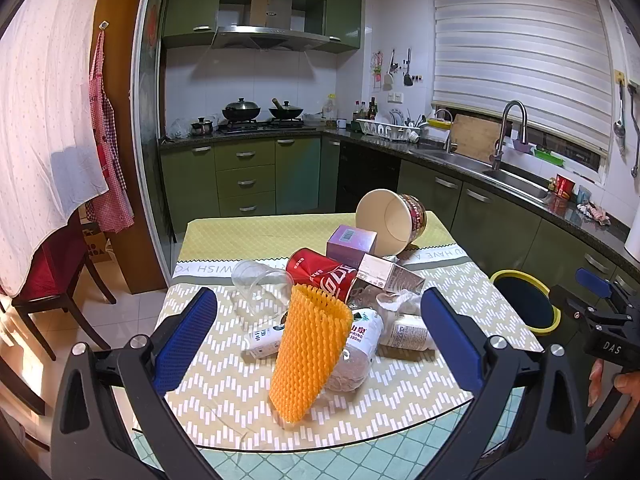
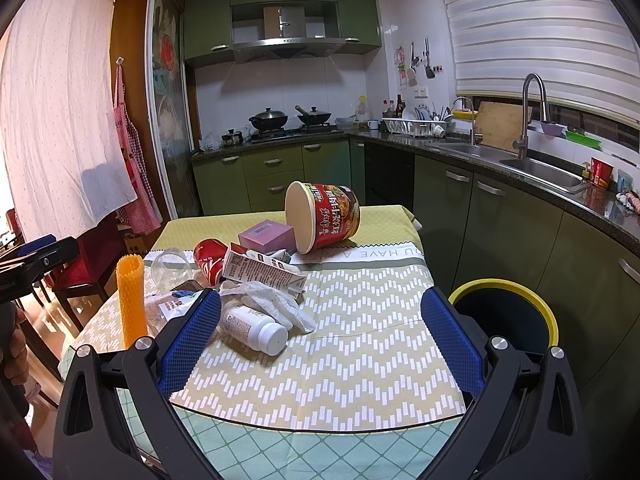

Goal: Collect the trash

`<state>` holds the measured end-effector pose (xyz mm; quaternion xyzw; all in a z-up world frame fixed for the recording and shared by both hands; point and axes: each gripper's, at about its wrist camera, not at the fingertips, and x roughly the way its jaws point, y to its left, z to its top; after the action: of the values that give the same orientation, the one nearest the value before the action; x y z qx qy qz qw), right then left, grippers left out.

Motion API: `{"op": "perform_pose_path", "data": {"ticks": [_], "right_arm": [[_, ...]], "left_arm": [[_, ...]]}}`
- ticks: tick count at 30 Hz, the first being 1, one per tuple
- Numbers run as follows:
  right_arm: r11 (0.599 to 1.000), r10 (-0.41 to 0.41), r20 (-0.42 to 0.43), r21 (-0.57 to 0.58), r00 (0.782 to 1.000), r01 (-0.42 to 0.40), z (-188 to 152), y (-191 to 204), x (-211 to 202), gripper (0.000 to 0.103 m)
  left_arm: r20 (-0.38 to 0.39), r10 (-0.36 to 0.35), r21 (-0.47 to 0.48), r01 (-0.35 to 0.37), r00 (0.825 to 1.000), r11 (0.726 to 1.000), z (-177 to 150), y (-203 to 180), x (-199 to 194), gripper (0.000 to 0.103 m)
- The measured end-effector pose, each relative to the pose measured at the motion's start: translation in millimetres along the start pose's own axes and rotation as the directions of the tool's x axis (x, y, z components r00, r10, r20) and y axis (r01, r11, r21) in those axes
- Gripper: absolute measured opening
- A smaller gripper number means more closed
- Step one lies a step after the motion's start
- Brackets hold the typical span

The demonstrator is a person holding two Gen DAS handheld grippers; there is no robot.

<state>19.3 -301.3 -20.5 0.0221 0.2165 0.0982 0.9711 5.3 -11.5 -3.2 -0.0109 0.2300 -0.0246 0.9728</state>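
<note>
On the bench, which wears a zigzag-patterned cloth, a heap of trash lies gathered toward the left-hand side. An orange foam net sleeve stands tilted at the front of the heap, leaning over a clear water bottle that lies on its side. Behind them rest a red cola can, also on its side, and a clear plastic cup tipped over just to the left of the can. A white pill bottle lies near the front, touching a crumpled white tissue. A flattened brown-and-white carton sits behind the tissue, with a small purple box farther back. At the far end an instant noodle bowl lies tipped, its open mouth facing left, just beside the purple box.

The left claw hangs above the near edge of the bench with its blue-padded fingers spread wide on either side of the foam sleeve, touching nothing. The right claw is likewise spread wide and empty, above the bare cloth to the right of the heap; its left finger is in front of the water bottle and near the pill bottle.

A dark bin with a yellow rim stands on the floor just beside the bench's right edge.
</note>
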Motion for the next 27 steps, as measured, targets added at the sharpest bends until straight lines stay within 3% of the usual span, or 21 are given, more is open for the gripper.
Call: {"op": "perform_pose_path", "data": {"ticks": [17,27], "right_arm": [[1.000,0.001,-0.008,0.002,1.000,-0.001,-3,0,3,0.099],[0.999,-0.021,-0.035,-0.030,0.999,0.020,10,0,36,0.099]], "left_arm": [[-0.010,-0.008,0.003,0.008,1.000,1.000,-3,-1,3,0.097],[-0.036,-0.073,-0.024,0.073,0.997,0.997,25,19,50,0.097]]}}
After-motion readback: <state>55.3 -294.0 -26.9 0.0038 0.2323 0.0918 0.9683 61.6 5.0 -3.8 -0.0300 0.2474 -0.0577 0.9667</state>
